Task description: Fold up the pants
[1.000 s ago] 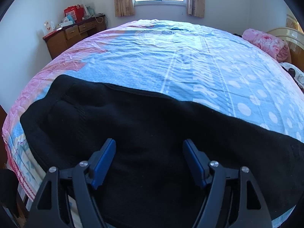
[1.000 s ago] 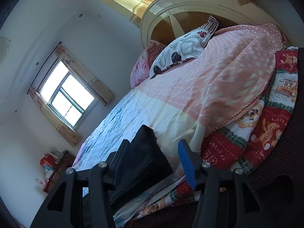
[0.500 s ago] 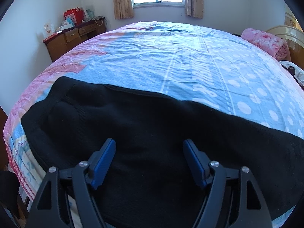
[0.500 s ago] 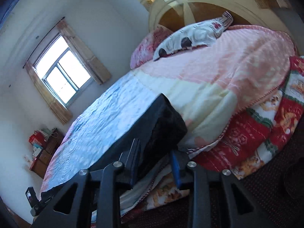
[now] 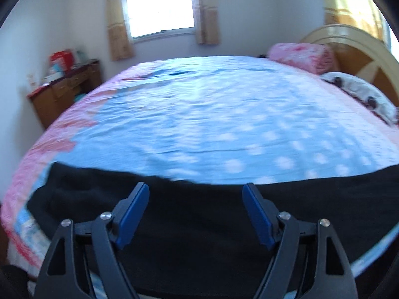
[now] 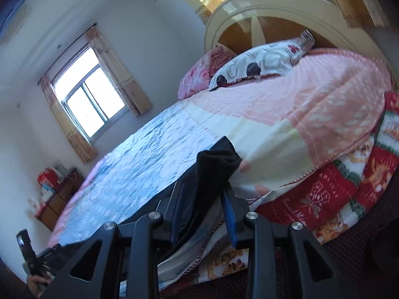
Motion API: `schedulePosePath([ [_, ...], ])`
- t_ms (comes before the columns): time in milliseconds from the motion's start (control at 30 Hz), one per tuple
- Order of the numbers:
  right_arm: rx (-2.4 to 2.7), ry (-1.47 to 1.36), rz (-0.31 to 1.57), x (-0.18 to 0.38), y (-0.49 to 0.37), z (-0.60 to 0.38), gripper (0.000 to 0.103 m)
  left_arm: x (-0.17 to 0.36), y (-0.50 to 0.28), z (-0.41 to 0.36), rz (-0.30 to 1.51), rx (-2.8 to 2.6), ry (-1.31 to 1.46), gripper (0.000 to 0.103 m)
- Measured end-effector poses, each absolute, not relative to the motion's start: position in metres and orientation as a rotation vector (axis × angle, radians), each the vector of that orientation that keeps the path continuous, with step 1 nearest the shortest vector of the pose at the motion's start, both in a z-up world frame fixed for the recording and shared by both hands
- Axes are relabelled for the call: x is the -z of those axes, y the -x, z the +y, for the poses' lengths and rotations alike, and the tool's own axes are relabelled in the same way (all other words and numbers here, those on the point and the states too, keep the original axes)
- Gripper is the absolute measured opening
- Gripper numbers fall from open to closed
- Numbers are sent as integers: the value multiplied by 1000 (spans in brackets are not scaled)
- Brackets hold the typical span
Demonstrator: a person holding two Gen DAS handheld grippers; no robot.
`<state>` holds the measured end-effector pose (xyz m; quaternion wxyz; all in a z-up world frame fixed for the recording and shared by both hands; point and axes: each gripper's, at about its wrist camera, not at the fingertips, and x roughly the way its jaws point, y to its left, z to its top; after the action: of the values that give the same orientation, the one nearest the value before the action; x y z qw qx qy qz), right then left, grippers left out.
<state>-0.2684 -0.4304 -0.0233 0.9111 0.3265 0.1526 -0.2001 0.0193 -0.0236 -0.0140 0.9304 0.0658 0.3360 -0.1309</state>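
The pants (image 5: 199, 224) are made of thick, matt black cloth. The bed sheet (image 5: 212, 124) is thin, wrinkled cotton-like cloth. The left tool (image 5: 195, 194) is built of matt black plastic, with blue pads (image 5: 256, 214) and shiny metal rivets (image 5: 284, 215). The headboard (image 6: 274, 7) is glossy lacquered wood.

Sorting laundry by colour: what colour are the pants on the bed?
Black. The pants show best in the left wrist view, spread across the blue polka-dot bedsheet.

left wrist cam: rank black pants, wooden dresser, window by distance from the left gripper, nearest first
From the left gripper:
1. black pants, directly under the fingers, along the bed's near edge.
2. wooden dresser, left, beside the bed.
3. window, on the far wall.
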Motion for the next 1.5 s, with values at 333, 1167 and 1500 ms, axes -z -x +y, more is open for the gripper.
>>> schedulePosePath([
  [333, 472, -486, 258, -1, 270, -410, 33, 21, 10, -154, 725, 564, -221, 80],
  [1167, 509, -641, 394, 29, 236, -425, 8, 75, 34, -196, 799, 559, -312, 92],
  [1500, 365, -172, 341, -34, 199, -308, 7, 62, 26, -171, 822, 557, -312, 92],
])
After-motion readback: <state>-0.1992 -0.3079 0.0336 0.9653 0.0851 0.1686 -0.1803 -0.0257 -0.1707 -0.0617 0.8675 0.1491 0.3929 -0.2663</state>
